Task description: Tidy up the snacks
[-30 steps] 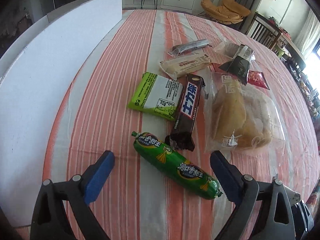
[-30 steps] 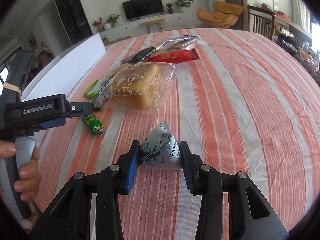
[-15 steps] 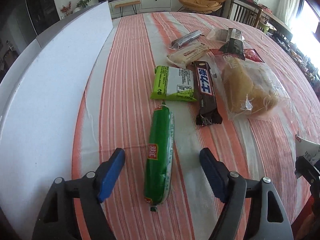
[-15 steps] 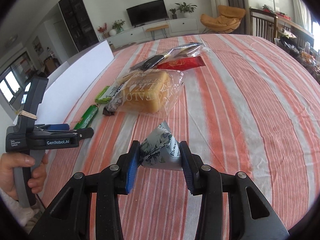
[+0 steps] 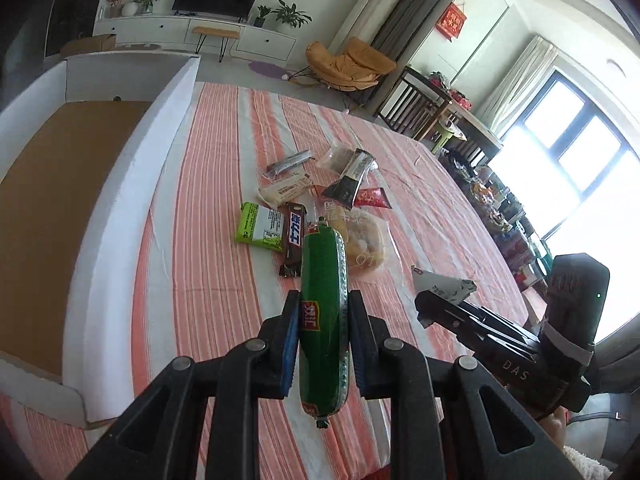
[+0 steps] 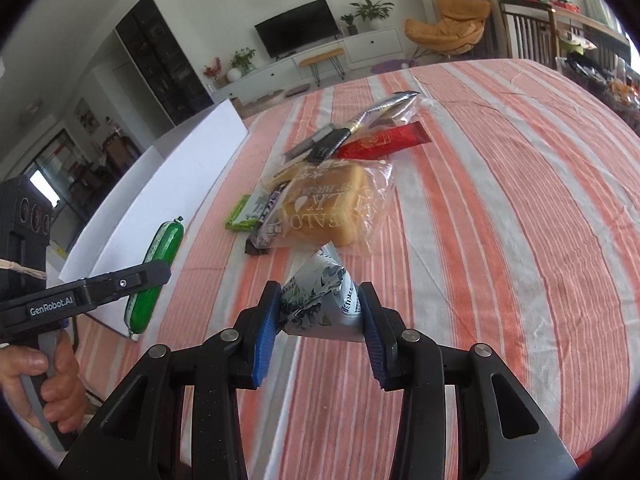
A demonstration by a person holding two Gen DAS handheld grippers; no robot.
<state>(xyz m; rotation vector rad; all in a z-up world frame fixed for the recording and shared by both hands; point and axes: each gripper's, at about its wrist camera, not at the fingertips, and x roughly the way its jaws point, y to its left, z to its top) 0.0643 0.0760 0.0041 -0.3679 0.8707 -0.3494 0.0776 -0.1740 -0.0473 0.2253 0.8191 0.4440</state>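
Table: striped cloth, with your snack pile beside the white box.
Left gripper: jaws just closed, pinching your green sausage.
Right gripper: pinching your white packet.

I count one green sausage at centre frame, one chocolate bar, one lime-green packet, one bagged bread loaf, one red sachet, one triangular floral packet, and one white box at left.
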